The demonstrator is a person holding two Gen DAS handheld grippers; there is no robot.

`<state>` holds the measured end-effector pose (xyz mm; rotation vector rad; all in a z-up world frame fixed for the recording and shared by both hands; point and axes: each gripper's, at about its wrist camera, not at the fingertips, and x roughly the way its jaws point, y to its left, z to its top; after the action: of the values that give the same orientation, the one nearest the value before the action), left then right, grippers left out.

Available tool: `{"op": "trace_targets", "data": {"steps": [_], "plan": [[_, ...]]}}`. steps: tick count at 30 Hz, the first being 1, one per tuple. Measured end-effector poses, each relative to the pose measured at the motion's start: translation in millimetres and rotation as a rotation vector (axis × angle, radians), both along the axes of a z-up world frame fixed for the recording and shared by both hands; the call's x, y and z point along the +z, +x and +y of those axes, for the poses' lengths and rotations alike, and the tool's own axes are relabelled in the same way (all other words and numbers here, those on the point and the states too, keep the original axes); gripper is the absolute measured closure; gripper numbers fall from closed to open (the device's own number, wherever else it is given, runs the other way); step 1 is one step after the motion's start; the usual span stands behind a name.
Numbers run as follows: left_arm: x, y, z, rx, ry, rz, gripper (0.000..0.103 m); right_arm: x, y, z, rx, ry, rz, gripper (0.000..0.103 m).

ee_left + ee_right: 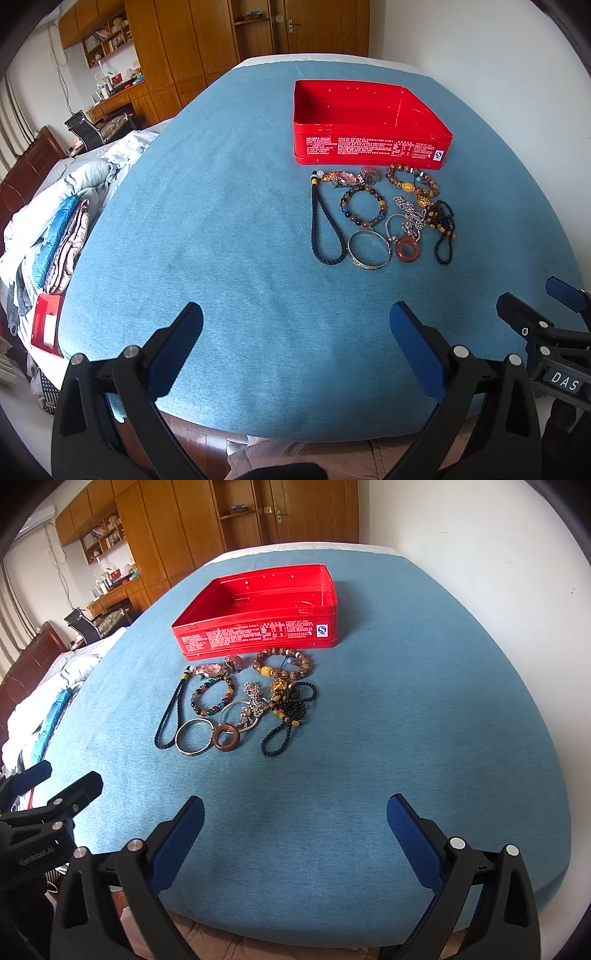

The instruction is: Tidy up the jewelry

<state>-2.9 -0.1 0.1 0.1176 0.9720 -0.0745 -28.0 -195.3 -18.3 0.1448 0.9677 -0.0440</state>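
Note:
An open, empty red tin box stands on the blue cloth. In front of it lies a cluster of jewelry: a black braided cord, a multicolour bead bracelet, a silver bangle, a brown ring, a brown bead bracelet and black beads. My left gripper is open, near the cloth's front edge, left of the jewelry. My right gripper is open, nearer than the jewelry.
The blue cloth covers a round-edged table. A bed with piled bedding and a red box lid lie to the left. Wooden cupboards stand at the back.

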Motion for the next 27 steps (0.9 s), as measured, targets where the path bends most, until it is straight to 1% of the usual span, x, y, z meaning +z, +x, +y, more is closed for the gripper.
{"op": "trace_targets", "data": {"steps": [2,27], "plan": [[-1.6,4.9,1.3,0.002,0.0,0.001,0.003,0.0,-0.2,0.4,0.001,-0.002,-0.002,0.004],[-4.5,6.9,-1.7,0.0,-0.002,0.008,0.003,0.9,4.0,3.1,0.005,0.0,0.004,0.004]]}}
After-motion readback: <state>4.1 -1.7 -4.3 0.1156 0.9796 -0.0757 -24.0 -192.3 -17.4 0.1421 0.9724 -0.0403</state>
